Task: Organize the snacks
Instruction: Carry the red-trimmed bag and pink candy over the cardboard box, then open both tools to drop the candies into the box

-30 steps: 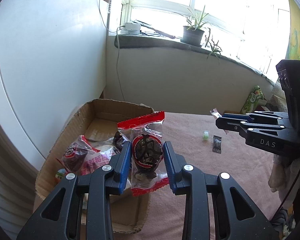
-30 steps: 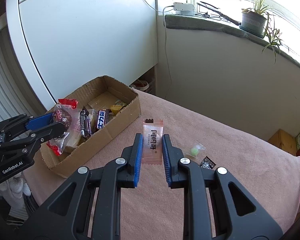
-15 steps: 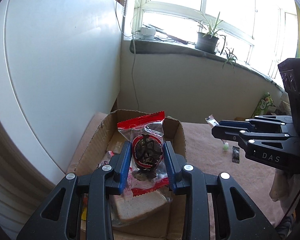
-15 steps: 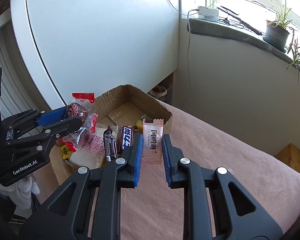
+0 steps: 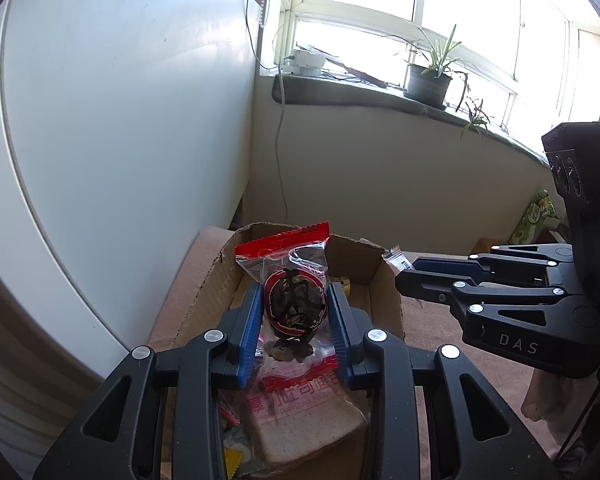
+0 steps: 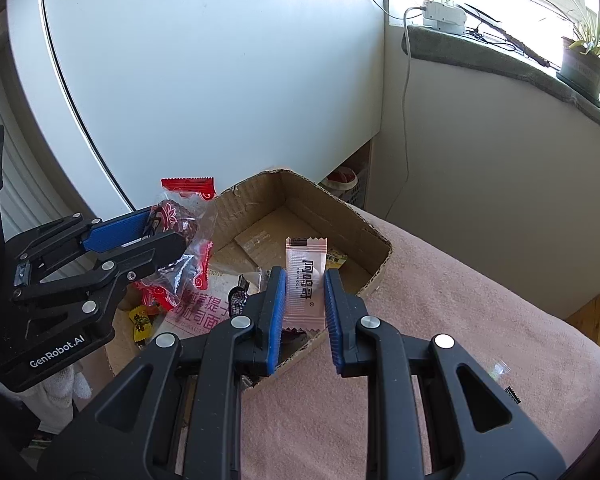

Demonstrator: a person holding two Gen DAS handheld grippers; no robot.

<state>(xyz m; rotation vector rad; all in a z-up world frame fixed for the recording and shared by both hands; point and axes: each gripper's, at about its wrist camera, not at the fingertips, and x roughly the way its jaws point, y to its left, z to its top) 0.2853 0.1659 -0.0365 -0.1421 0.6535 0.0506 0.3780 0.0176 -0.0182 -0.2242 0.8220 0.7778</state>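
meanwhile both grippers were over the open cardboard box (image 6: 374, 276), each with its jaws clenched on a wrapped snack. the left gripper (image 5: 296, 322) gripped a clear packet with red ends (image 5: 294, 308), a dark round sweet showing inside it; the blue pads pressed on the packet's two sides and it stood upright between them, its red top edge above the fingertips. in the right wrist view that same packet (image 6: 184, 232) hung over the left part of the box, with the left gripper (image 6: 156, 236) coming in from the left edge.

the right gripper (image 6: 304, 300) was clamped on a slim pink sachet with dark printed characters (image 6: 305, 282), held upright, its serrated top above the pads. it hovered over the near right wall of the box. in the left wrist view the right gripper (image 5: 412, 272) reached in from the right beside the box's far right corner, with only a small end of its sachet (image 5: 394, 258) showing at the tip.

inside the box lay a bagged slice of bread with pink lettering (image 5: 300, 420), a small yellow wrapped piece (image 6: 140, 322) and a dark wrapped bar (image 6: 238, 298), partly hidden behind the fingers. the box sat at the left end of a counter covered with a pink cloth (image 6: 460, 320). on the cloth at the far right lay a small clear wrapped sweet (image 6: 498, 370) and a dark wrapper (image 6: 512, 394), well apart from the box. a potted plant (image 5: 428, 80) stood on the windowsill behind.
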